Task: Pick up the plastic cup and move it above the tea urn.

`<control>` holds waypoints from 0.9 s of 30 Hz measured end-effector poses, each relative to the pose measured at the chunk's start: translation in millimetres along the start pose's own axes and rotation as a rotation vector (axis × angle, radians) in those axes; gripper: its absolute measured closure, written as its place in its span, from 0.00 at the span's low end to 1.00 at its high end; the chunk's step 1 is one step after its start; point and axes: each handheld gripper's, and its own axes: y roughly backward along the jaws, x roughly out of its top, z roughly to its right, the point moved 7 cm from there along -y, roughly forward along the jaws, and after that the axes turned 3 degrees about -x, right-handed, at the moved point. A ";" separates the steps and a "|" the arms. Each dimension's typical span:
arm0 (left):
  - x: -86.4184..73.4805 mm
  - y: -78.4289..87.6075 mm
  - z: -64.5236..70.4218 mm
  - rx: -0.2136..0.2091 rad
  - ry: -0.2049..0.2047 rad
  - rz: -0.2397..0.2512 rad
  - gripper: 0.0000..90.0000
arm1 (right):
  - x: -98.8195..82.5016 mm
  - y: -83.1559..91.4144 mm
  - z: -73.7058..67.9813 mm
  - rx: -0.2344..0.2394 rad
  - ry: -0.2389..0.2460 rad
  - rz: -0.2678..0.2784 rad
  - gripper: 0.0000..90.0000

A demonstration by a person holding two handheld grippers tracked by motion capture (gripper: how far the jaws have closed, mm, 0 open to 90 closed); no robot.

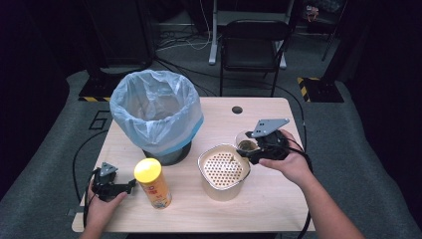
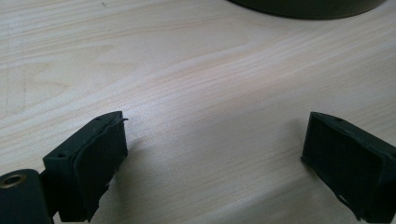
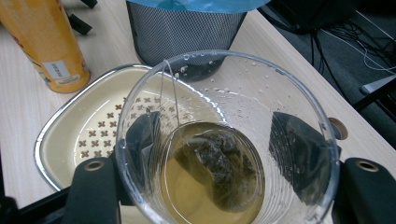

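My right gripper (image 1: 255, 147) is shut on a clear glass (image 3: 224, 140) that holds yellowish tea and a soaked tea bag (image 3: 217, 165). The tea bag's string runs up over the rim. I hold the glass (image 1: 245, 143) just right of a cream strainer bowl (image 1: 224, 169) with a perforated insert, close to its rim. Both jaws show through the glass wall in the right gripper view. My left gripper (image 1: 128, 186) rests on the table at the front left, open, with bare wood between its jaws (image 2: 215, 154).
A mesh bin lined with a pale plastic bag (image 1: 155, 112) stands at the table's back left. An orange can with a yellow lid (image 1: 152, 182) is upright between the left gripper and the bowl. The table (image 1: 268, 199) has a cable hole (image 1: 237, 109). A chair stands beyond.
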 end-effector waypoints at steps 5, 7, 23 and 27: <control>0.0 0.0 0.0 0.000 0.000 0.000 0.07 | -2.2 -3.9 4.3 -0.007 -0.008 -0.017 0.38; 0.0 -0.2 0.4 -0.002 0.004 0.001 0.07 | -3.3 -5.0 6.5 -0.012 0.000 -0.020 0.38; 0.0 -0.1 0.2 -0.002 0.002 0.000 0.07 | -20.9 -13.4 20.4 -0.033 -0.002 -0.046 0.38; 0.3 -0.4 0.2 0.000 0.004 0.002 0.07 | -26.9 -18.0 22.8 -0.034 0.003 -0.048 0.38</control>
